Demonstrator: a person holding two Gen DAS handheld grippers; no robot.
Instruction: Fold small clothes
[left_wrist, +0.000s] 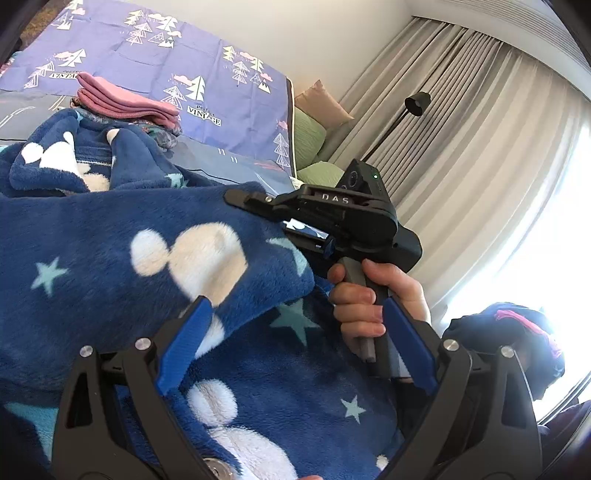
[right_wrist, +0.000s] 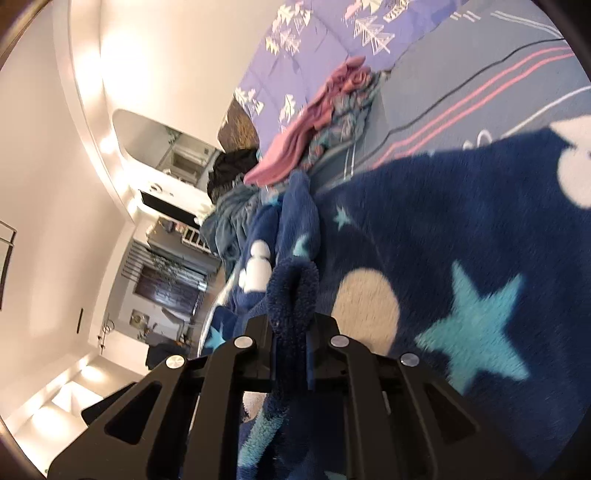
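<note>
Two grippers work one navy fleece garment (left_wrist: 155, 236) with white blobs and teal stars, which lies spread over the bed cover (left_wrist: 207, 74) and fills the left wrist view from 7 to 11 o'clock. The left gripper (left_wrist: 295, 343) stands wide over it, blue pads (left_wrist: 184, 347) apart with no fleece pinched between them. At 3 o'clock a hand (left_wrist: 373, 299) carries the right gripper (right_wrist: 291, 332), whose jaws are clamped on a bunched fold of the fleece, and folded pink clothes (left_wrist: 125, 101) sit beyond at 11 o'clock.
</note>
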